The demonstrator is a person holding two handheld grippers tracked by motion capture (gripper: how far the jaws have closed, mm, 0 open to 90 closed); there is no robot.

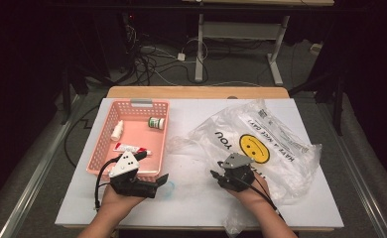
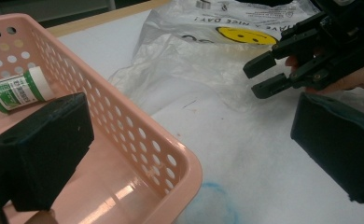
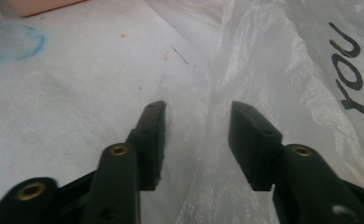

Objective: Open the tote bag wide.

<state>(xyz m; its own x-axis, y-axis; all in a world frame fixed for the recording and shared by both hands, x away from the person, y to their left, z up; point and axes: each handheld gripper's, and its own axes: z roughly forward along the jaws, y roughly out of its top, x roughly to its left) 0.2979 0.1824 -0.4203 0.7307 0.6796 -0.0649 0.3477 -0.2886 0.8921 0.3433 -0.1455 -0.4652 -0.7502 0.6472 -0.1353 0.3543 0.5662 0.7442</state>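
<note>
Left: pink basket, holding a white bottle, a green-labelled jar and a tube. Your left gripper rests at its near right corner, jaws wide apart, holding nothing.

Right: clear plastic bag, crumpled flat on the white table, printed with a yellow smiley.

Your right gripper sits at the bag's near left edge, jaws parted with film between them, not clamped.

Risk: thin, slippery film may slide out or bunch if you close too shallow.
</note>
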